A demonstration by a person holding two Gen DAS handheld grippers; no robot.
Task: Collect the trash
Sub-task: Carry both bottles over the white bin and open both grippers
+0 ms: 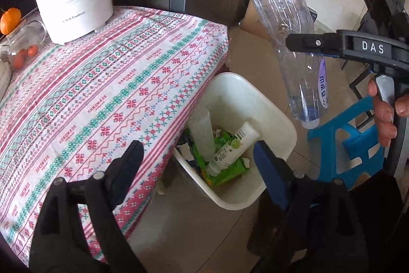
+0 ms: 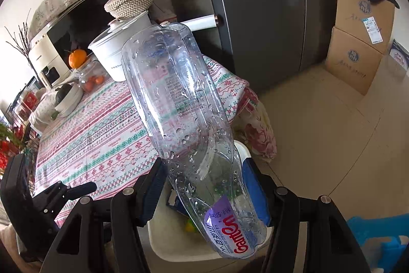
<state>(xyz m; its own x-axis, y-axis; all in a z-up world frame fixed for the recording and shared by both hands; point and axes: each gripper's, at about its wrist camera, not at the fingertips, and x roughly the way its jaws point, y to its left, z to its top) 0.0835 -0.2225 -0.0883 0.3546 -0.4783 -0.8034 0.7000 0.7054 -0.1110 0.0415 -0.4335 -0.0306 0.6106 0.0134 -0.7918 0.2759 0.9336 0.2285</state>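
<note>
- The right claw is clenched on a clear plastic bottle, with its blue pads against the bottle's lower body on both sides.
- The bottle is held upside down and tilted: its base points up and away, and its cap end hangs lowest, above the right rim of the bin.
- Droplets cling to the inside of the bottle; a purple and red label wraps the part nearest the neck.
- In the left wrist view a hand grips the handle of the right claw at the right edge of the picture.
- The left claw is released, its jaws standing wide apart with nothing between them, poised above the bin.
- The white trash bin stands on the floor, just beside the corner of the tabletop, which is covered by a red and green patterned cloth.
- Inside the bin lie a white tube, green wrappers and what looks like a clear plastic cup, though it is partly buried.
- Toward the far edge of the tabletop stands a white pot with a long handle; an orange sits at the far left corner.
- A blue plastic stool stands on the floor to the right of the bin.
</note>
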